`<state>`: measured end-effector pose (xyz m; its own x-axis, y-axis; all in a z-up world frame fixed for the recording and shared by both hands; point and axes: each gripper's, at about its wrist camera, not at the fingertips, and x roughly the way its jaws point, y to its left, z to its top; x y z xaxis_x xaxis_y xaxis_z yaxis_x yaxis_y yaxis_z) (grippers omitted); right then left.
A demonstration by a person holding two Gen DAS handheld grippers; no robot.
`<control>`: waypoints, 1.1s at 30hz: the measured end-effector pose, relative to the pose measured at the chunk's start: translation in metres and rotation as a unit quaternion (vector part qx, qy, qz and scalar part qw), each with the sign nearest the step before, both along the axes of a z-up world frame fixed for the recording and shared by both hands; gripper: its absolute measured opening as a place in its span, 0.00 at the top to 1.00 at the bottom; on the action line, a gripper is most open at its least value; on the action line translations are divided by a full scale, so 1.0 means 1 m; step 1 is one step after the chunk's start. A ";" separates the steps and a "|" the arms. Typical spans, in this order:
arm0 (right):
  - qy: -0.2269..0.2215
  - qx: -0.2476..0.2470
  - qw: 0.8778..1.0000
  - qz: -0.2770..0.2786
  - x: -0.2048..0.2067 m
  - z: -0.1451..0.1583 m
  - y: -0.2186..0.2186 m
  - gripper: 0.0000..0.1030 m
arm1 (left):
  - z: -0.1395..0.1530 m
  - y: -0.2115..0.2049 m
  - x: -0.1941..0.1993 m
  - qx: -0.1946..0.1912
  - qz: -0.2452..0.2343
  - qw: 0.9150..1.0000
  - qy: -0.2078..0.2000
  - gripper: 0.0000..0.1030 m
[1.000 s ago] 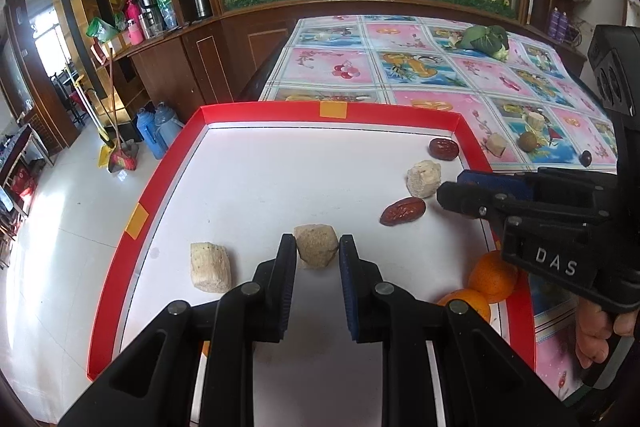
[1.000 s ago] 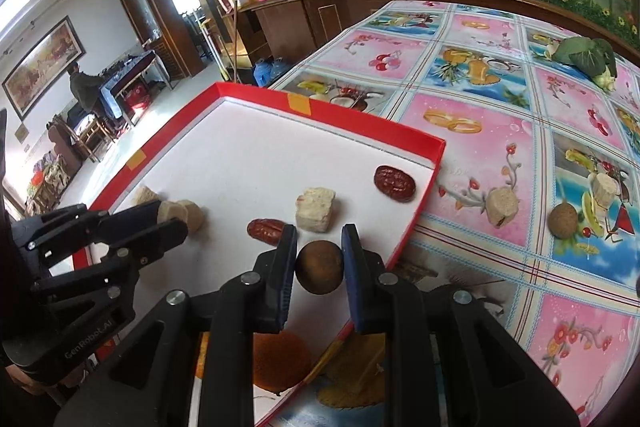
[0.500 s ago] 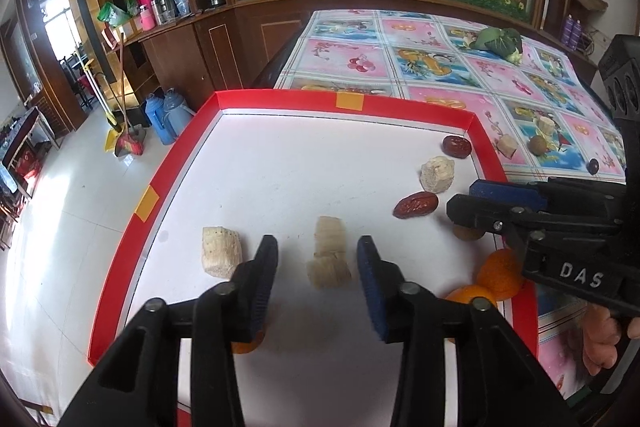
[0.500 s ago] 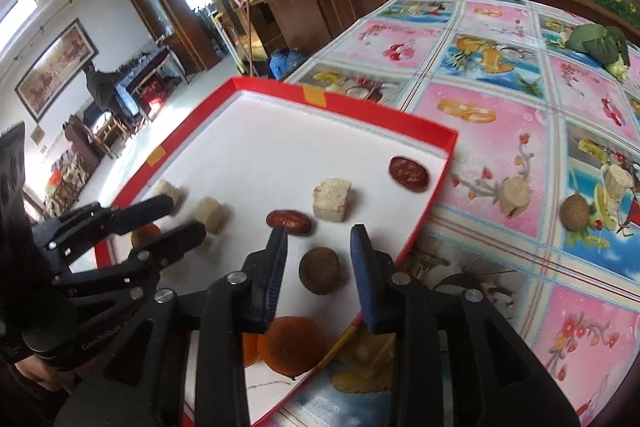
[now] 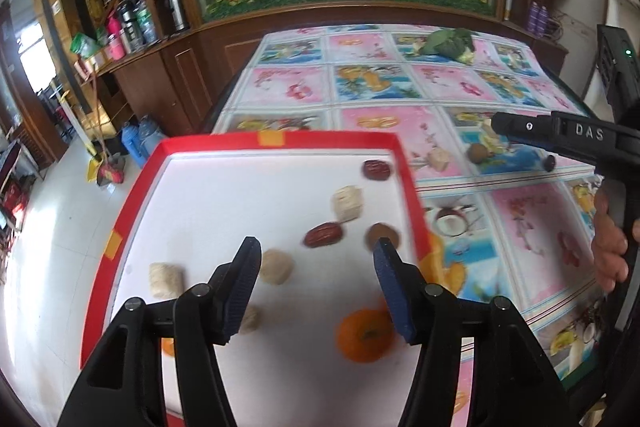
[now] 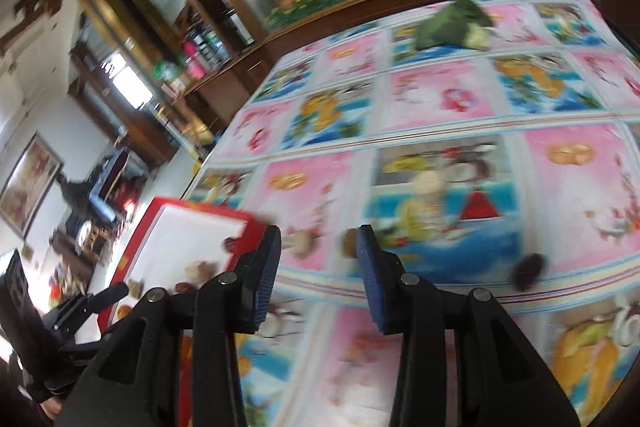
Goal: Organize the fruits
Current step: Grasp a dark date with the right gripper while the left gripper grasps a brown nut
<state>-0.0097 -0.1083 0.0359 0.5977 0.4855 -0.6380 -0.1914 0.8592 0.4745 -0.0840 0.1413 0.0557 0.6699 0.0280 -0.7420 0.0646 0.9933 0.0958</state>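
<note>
Both grippers empty, fingers apart. Right gripper [image 6: 318, 247] over tablecloth — brown round fruit [image 6: 349, 243] at 12 o'clock, left of dark date [image 6: 529, 270]. Judged light, firm, rolls — pinch across middle.

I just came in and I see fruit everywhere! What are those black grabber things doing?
A person holds a grabber in each hand and is sorting fruit into a red tray. Right now both are open and hold nothing. The left gripper hangs over the tray, where red dates, pale chunks, a brown ball and an orange lie. The right gripper is out over the picture tablecloth, pointing toward loose pieces there.
</note>
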 end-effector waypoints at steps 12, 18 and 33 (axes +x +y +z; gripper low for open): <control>0.058 -0.013 0.994 -0.092 0.004 -0.014 -0.105 0.60 | -0.001 -0.080 0.044 0.000 -0.091 0.996 -0.004 0.43; 0.075 -0.038 0.995 -0.059 0.007 -0.022 -0.090 0.60 | -0.012 -0.107 0.058 0.016 -0.117 0.993 0.003 0.43; 0.068 -0.162 0.983 -0.061 0.009 -0.033 -0.057 0.73 | -0.028 -0.145 0.094 0.056 -0.177 0.983 0.012 0.43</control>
